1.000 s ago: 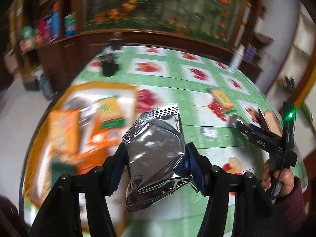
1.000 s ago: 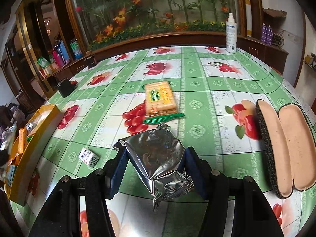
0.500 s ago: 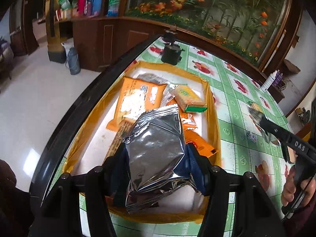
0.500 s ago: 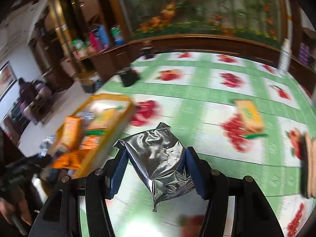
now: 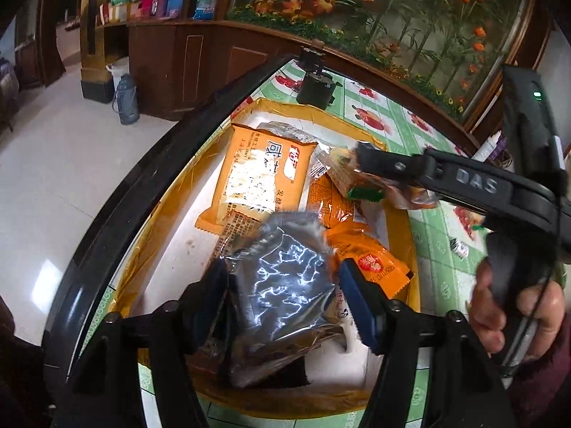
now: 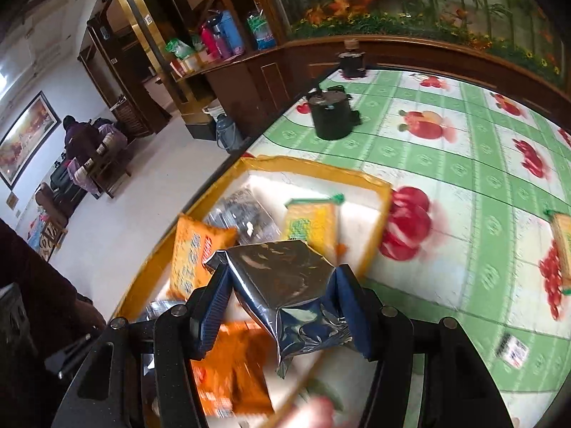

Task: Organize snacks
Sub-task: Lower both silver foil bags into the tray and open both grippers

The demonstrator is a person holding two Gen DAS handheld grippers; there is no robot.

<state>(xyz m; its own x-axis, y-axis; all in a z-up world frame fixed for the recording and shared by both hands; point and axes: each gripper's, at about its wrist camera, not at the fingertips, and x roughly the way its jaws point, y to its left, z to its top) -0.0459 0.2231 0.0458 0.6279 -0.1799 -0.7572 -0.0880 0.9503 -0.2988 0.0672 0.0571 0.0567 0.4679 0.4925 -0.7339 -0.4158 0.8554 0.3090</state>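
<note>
While the left gripper hangs over the yellow tray, its jaws have just been opening, and the silver pouch still between them looks let go: there's a visible gap on the right pad's side, and the pouch is sagging onto the pile below. So I'd call that one released, with the pouch lying lengthwise along the gripper's pointing line, straight under the fingers.

The right gripper is clenched on its own foil pouch, both blue pads pressed into the sides. It sits above the near corner of the tray, with the pouch's long axis running away from the camera toward the tray's far wall.

The key relation, I'd say: the tray interior lies ahead of and below the right gripper, and the left one is already parked over the same spot. In the left wrist view the right gripper reaches in over the orange cracker pack, so the two may crowd each other unless the left clears out first.

One more biscuit pack waits on the surface, well off to the right.
</note>
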